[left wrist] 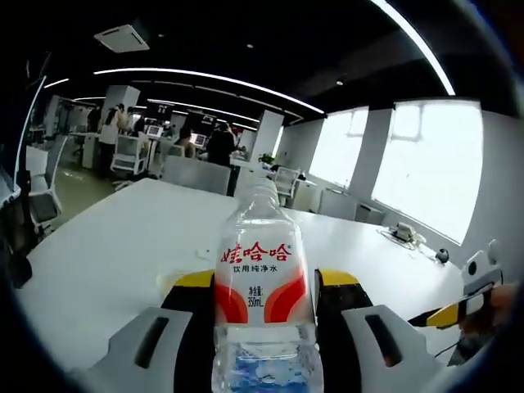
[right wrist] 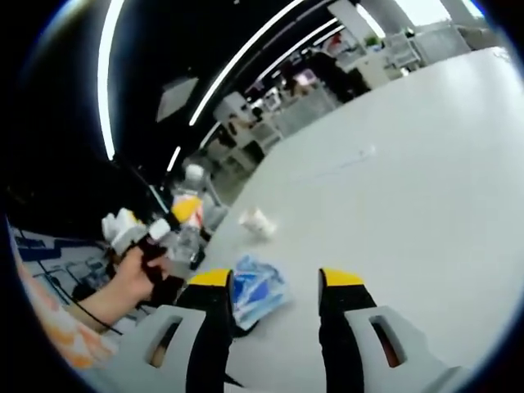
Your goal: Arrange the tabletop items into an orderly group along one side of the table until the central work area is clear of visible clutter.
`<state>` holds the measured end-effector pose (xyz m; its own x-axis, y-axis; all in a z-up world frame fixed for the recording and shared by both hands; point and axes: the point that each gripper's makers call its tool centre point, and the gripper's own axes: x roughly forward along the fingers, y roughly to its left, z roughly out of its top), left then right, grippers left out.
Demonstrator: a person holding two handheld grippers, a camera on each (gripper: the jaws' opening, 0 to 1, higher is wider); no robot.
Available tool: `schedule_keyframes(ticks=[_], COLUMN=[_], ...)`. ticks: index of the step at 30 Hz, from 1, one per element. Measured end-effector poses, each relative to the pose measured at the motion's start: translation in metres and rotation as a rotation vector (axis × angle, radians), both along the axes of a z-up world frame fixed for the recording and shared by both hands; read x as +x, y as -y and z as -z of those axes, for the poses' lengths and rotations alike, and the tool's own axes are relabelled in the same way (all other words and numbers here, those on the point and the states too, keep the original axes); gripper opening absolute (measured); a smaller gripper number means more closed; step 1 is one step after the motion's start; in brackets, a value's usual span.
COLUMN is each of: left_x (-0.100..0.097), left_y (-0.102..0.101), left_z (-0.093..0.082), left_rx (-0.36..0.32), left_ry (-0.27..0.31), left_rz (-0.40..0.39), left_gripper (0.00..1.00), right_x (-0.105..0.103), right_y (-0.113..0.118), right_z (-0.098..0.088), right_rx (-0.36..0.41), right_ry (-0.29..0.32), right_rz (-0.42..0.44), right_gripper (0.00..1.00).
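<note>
The water bottle (left wrist: 264,282) stands upright, cap pointing away, clamped between the jaws of the left hand-held gripper (left wrist: 266,282); its red-and-white label reads 娃哈哈 and 350mL. The white desk (left wrist: 106,246) spreads beyond. The right hand-held gripper (right wrist: 274,282) is spread apart, a blue packet (right wrist: 258,295) touching its left jaw, crumpled paper (right wrist: 258,221) farther off

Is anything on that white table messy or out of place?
A crumpled white scrap lies loose on the white table, and a blue-and-white packet lies askew by the right gripper. No spill or damage shows. The water bottle sits upright between the left gripper jaws.
</note>
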<state>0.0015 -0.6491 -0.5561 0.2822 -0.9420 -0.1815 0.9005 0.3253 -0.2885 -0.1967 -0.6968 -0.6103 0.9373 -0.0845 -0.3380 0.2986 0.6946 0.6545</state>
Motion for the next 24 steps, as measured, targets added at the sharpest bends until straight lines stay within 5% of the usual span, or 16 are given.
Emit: schedule_keyframes(ticks=[4, 9, 15, 17, 19, 20, 22, 24], left_x=[-0.019, -0.041, -0.059, -0.06, -0.07, -0.074, -0.071, -0.083], left_y=[0.007, 0.011, 0.015, 0.015, 0.021, 0.023, 0.028, 0.031], left_z=[-0.003, -0.002, -0.012, -0.007, -0.003, 0.005, 0.0, -0.008], left_rx=[-0.008, -0.005, -0.04, 0.013, -0.037, -0.021, -0.051, -0.038], left_ry=[0.008, 0.012, 0.005, 0.098, -0.033, -0.114, -0.083, -0.015], left_rz=[0.051, 0.115, 0.174, 0.207, 0.192, 0.2, 0.159, 0.202], left_gripper=[0.46, 0.46, 0.43, 0.42, 0.39, 0.39, 0.39, 0.39], right_x=[0.012, 0.037, 0.061, 0.068, 0.091, 0.105, 0.116, 0.114], right_y=[0.002, 0.0, -0.007, -0.007, -0.008, -0.028, -0.018, -0.025], right_z=[-0.008, -0.038, -0.058, -0.062, -0.065, -0.064, -0.068, -0.089], right_rx=[-0.03, 0.055, 0.071, 0.087, 0.216, 0.229, 0.085, 0.047], right_ry=[0.014, 0.148, 0.188, 0.2, 0.226, 0.205, 0.207, 0.269], right_rz=[-0.023, -0.041, -0.097, -0.103, -0.028, -0.172, -0.147, -0.205], right_gripper=[0.43, 0.49, 0.54, 0.56, 0.62, 0.65, 0.63, 0.7])
